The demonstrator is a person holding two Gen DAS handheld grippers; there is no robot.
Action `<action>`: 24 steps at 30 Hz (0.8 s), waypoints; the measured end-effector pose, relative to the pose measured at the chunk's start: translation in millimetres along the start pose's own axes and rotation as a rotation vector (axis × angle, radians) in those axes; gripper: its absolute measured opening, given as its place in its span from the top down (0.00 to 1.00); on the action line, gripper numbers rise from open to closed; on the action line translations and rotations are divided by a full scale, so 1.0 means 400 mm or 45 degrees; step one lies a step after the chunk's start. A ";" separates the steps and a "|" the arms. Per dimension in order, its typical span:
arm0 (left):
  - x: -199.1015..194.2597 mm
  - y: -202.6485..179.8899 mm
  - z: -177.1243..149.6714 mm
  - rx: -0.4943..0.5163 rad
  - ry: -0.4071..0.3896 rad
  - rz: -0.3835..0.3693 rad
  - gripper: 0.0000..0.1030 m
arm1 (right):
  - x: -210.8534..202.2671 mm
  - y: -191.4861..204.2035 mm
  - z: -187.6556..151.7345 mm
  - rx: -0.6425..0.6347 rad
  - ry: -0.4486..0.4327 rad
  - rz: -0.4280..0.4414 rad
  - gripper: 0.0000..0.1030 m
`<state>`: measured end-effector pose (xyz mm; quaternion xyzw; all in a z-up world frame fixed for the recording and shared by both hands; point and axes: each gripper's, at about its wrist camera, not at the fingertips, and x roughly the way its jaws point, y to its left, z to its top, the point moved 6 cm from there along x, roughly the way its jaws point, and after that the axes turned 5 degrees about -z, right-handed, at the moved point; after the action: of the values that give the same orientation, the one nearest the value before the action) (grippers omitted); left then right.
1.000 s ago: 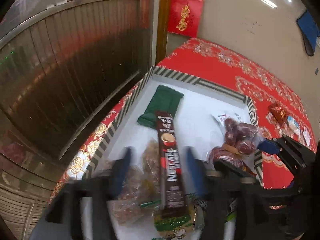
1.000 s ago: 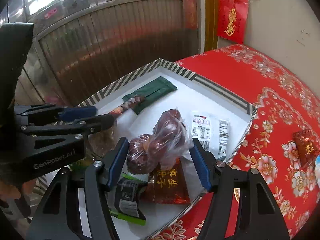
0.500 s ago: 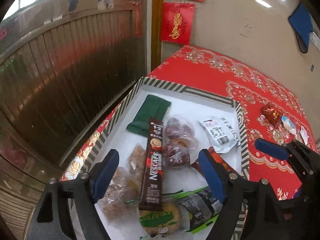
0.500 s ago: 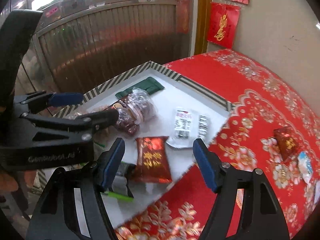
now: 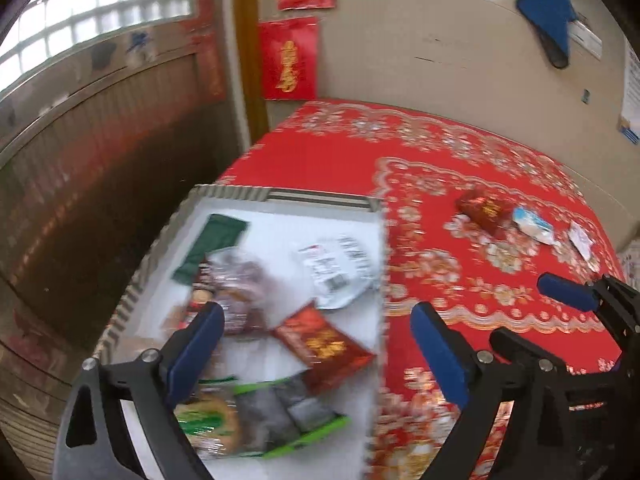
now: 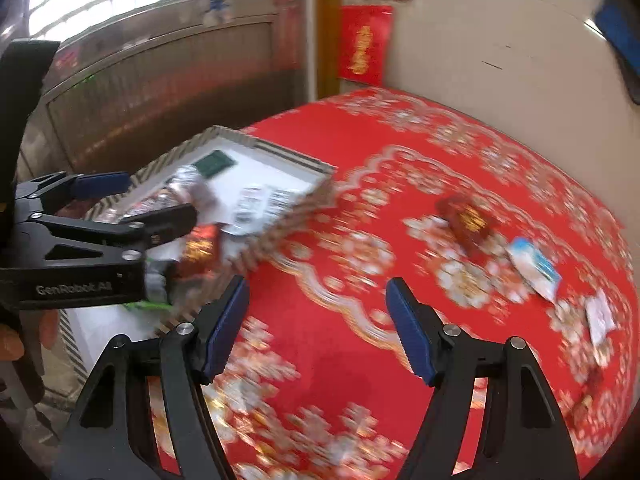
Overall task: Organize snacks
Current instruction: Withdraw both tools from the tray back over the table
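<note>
Your left tongs [image 5: 316, 350] are opening, empty, above the striped tray [image 5: 280, 194] of snacks; only this view shows the green-edged packet [image 5: 280, 412]. Your right tongs [image 6: 318, 326] stand apart, empty, over the red surface [image 6: 400, 200], where a red packet [image 6: 466, 220] lies loose

a red floral cloth [image 6: 400, 184] covers the desk, red paper hangings [image 5: 289, 58] sit on the beige wall [image 5: 440, 40] beside a glass-block window [image 5: 96, 12].
</note>
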<state>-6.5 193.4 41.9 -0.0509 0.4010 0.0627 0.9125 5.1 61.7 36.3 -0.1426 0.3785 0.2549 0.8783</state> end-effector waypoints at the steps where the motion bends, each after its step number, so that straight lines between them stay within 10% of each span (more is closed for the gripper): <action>1: 0.003 -0.021 0.001 0.011 0.004 -0.014 0.07 | -0.009 -0.026 -0.010 0.017 0.000 -0.015 0.31; 24: 0.097 -0.327 0.008 0.107 0.146 -0.189 0.07 | -0.106 -0.449 -0.227 0.366 0.069 -0.234 0.31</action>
<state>42.0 67.7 21.0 -0.0458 0.4498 -0.0250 0.8916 26.5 -142.1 16.9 -0.0565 0.4199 0.1129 0.8988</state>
